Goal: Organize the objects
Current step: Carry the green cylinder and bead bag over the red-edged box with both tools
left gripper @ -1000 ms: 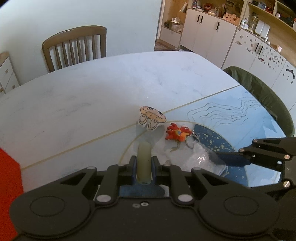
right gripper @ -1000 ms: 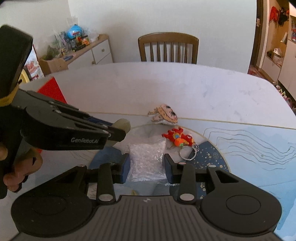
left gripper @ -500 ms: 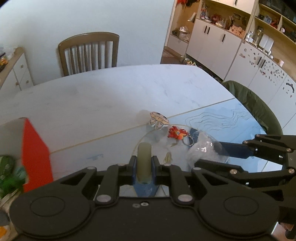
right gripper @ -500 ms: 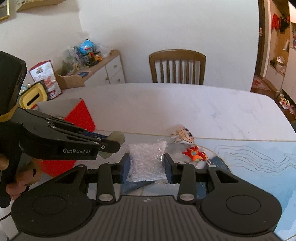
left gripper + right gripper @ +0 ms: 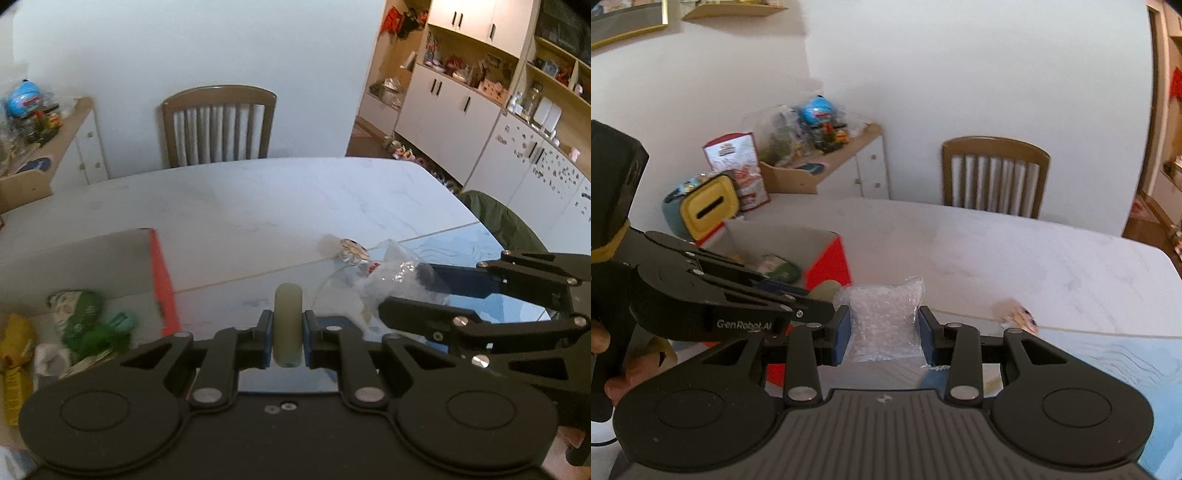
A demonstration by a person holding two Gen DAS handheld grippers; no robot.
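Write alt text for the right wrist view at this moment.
The right gripper clamps a clear bag of white pellets above a marble table. To its left the left gripper, holding a pale cylinder, points toward a red-sided open box.

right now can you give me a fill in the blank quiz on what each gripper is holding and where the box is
1. The right gripper is shut on a clear plastic bag of small ____ pellets.
2. The left gripper is shut on a pale ____-shaped roll.
3. The open cardboard box with a ____ side sits on the white marble table.

Missing words: white; cylinder; red
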